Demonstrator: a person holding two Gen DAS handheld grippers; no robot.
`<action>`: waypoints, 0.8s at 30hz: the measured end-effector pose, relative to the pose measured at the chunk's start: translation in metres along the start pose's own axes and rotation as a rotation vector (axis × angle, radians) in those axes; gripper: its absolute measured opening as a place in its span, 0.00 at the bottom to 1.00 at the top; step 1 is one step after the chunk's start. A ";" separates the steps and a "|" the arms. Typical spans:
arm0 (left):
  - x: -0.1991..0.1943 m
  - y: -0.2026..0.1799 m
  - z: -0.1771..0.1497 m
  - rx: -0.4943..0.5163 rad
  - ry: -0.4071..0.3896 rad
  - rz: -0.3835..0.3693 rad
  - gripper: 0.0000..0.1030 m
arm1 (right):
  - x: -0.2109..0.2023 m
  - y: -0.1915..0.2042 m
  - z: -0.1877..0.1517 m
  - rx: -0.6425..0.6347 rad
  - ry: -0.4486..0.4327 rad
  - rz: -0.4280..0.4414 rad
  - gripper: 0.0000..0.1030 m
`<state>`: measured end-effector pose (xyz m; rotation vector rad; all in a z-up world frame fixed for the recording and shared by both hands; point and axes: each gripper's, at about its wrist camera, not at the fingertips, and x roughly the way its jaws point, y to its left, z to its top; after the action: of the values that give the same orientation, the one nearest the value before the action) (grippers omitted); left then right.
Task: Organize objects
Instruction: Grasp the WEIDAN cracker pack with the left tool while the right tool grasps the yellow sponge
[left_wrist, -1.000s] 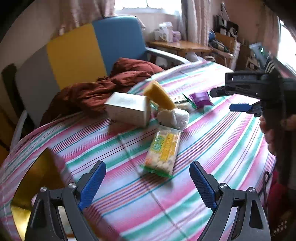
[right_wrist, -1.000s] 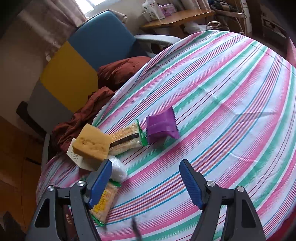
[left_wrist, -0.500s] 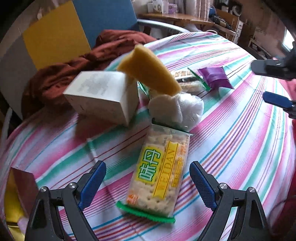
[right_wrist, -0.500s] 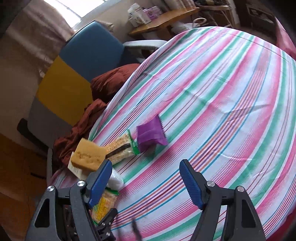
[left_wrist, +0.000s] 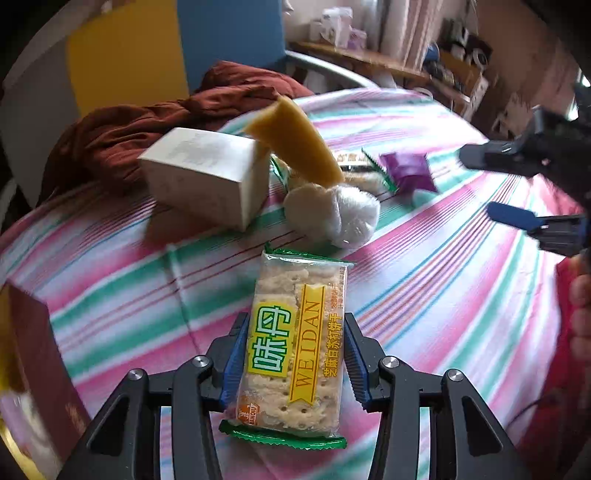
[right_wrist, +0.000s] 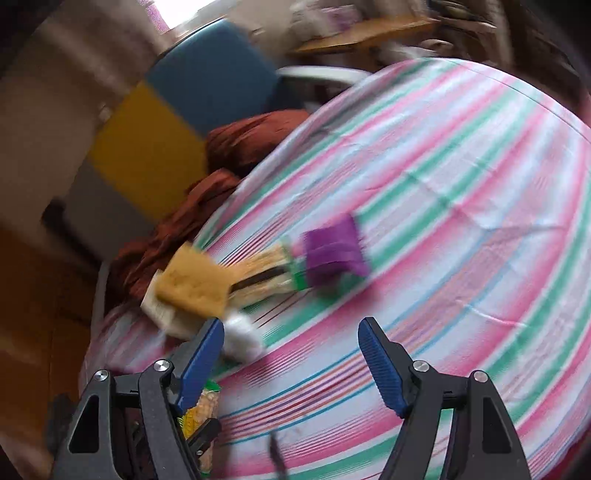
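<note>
My left gripper (left_wrist: 293, 362) is shut on a cracker packet (left_wrist: 295, 347) with yellow-green lettering, its blue pads pressing both long sides, on the striped tablecloth (left_wrist: 443, 280). Beyond it lie a white plastic bundle (left_wrist: 332, 212), a yellow sponge (left_wrist: 295, 146) leaning on a white box (left_wrist: 207, 173), a second cracker packet (left_wrist: 362, 173) and a purple packet (left_wrist: 406, 170). My right gripper (right_wrist: 291, 363) is open and empty above the cloth; it also shows in the left wrist view (left_wrist: 517, 188). The right wrist view, blurred, shows the sponge (right_wrist: 192, 282), purple packet (right_wrist: 334, 251) and second cracker packet (right_wrist: 262, 277).
A dark red box (left_wrist: 33, 365) stands at the near left table edge. A rust-red cloth (left_wrist: 147, 122) lies on a blue-yellow-grey chair (left_wrist: 147, 51) behind the table. A wooden desk (left_wrist: 354, 55) with clutter is at the back.
My left gripper moved forward and shut on the near cracker packet. My right gripper moved, and its view is now blurred.
</note>
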<state>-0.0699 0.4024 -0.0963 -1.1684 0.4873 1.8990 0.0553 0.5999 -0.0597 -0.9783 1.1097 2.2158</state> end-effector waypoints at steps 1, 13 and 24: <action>-0.008 0.003 -0.004 -0.017 -0.009 -0.012 0.47 | 0.002 0.009 -0.002 -0.040 0.009 0.006 0.74; -0.095 0.036 -0.035 -0.139 -0.126 -0.085 0.47 | 0.049 0.119 -0.003 -0.642 0.021 -0.088 0.80; -0.116 0.072 -0.063 -0.254 -0.138 -0.095 0.47 | 0.094 0.129 0.010 -0.704 0.051 -0.082 0.44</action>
<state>-0.0683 0.2658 -0.0339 -1.1873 0.1150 1.9831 -0.0947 0.5441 -0.0651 -1.3218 0.2705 2.5658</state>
